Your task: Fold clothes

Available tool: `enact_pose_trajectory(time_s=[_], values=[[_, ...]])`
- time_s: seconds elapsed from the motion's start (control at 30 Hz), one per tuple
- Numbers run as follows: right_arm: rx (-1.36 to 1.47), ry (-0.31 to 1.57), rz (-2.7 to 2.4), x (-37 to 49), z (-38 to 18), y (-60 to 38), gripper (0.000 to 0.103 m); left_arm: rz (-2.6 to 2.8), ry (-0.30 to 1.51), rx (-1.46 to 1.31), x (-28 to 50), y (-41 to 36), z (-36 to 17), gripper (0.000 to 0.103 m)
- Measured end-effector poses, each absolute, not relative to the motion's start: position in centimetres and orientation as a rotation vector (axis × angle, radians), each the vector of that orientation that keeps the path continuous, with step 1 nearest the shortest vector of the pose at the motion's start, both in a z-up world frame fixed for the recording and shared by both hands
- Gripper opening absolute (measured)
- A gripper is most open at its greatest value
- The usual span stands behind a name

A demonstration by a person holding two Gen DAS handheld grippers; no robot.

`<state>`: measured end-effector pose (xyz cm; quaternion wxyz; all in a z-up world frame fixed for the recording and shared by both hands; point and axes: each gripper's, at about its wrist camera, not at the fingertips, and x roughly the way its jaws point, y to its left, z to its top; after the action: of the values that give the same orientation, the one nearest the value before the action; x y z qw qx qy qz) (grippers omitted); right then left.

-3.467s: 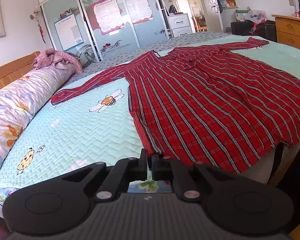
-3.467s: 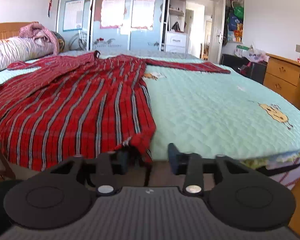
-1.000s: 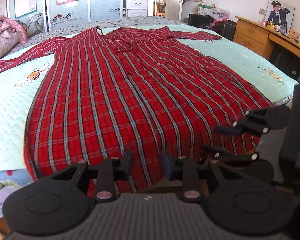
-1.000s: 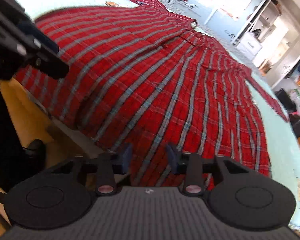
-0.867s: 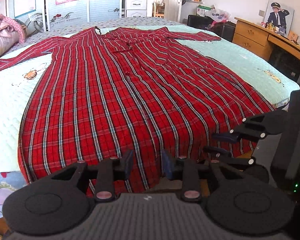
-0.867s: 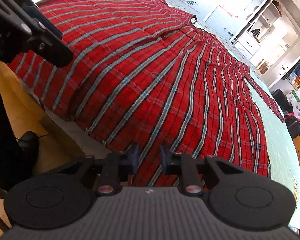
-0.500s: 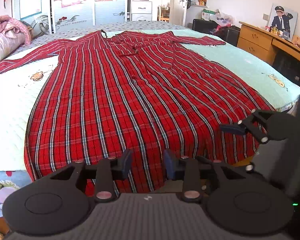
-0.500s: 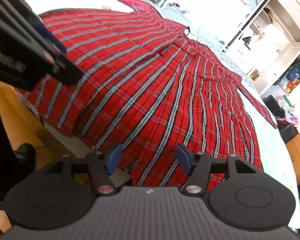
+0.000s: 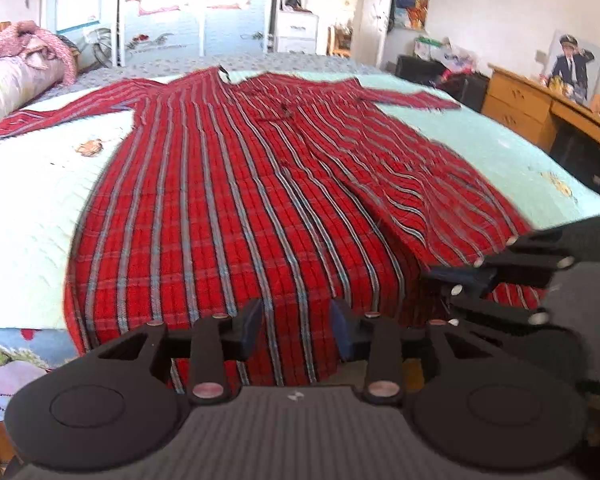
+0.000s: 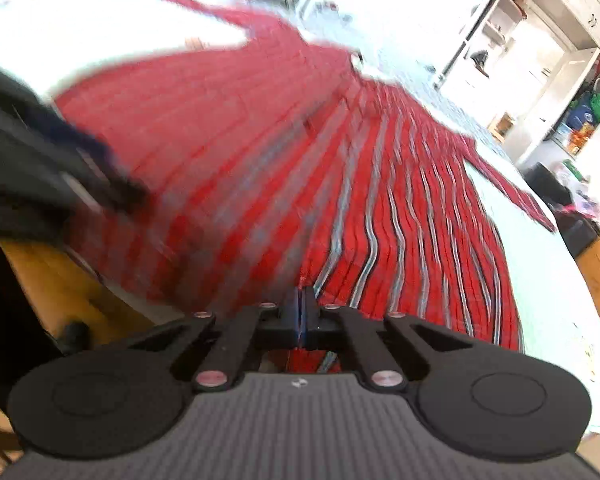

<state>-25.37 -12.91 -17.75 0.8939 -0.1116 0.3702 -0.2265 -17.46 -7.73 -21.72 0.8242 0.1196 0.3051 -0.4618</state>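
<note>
Dress: a long red plaid dress (image 9: 236,200) lies flat across the bed (image 9: 32,200), filling the middle of the left wrist frame, collar toward the top, sleeves stretched out to the upper left and upper right, hem draped over the near edge.
Left gripper: the left gripper (image 9: 296,326) sits at the bottom centre, jaws apart, hem cloth showing in the gap behind them, pads not pressing on it.
Right gripper: the right gripper (image 10: 302,316) has just been closing, and now its jaws are together at the dress hem; cloth bunches right at the tips, so it looks clamped on the fabric. In the left wrist frame it shows at the right edge (image 9: 460,280).
Blur: the right wrist frame is smeared on its left half.
Room: a wooden desk (image 9: 540,108) stands at the upper right.
</note>
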Motion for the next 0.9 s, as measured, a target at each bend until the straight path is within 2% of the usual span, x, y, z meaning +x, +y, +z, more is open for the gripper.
enact_pose_trajectory(time_s=[0.1, 0.27, 0.4, 0.43, 0.5, 0.57, 0.67, 0.9], values=[[-0.201, 0.737, -0.424, -24.7, -16.4, -12.1, 0.001, -0.962, 0.644, 0.226, -17.0, -7.1, -21.5, 0.041], [-0.100, 0.974, -0.434, -23.8, -22.9, -15.0, 0.000, -0.962, 0.649, 0.227, -16.9, -7.1, -21.7, 0.041], [-0.066, 0.915, -0.366, -24.8, -21.1, -14.1, 0.003, -0.972, 0.654, 0.230, -16.9, -7.4, -22.0, 0.041], [-0.073, 0.875, -0.367, -25.0, -20.2, -13.9, 0.006, -0.974, 0.656, 0.230, -16.9, -7.5, -22.0, 0.041], [-0.090, 0.800, -0.393, -25.0, -18.5, -14.1, 0.036, -0.979, 0.659, 0.225, -16.9, -7.6, -22.1, 0.041], [-0.112, 0.735, -0.443, -24.5, -17.1, -14.9, 0.050, -0.981, 0.656, 0.219, -16.8, -7.4, -22.1, 0.041], [-0.158, 0.729, -0.517, -21.9, -17.2, -16.7, 0.056, -0.974, 0.652, 0.205, -16.6, -7.3, -22.2, 0.041], [-0.220, 0.786, -0.595, -15.5, -20.9, -19.8, 0.055, -0.948, 0.668, 0.179, -15.4, -6.8, -22.7, 0.041]])
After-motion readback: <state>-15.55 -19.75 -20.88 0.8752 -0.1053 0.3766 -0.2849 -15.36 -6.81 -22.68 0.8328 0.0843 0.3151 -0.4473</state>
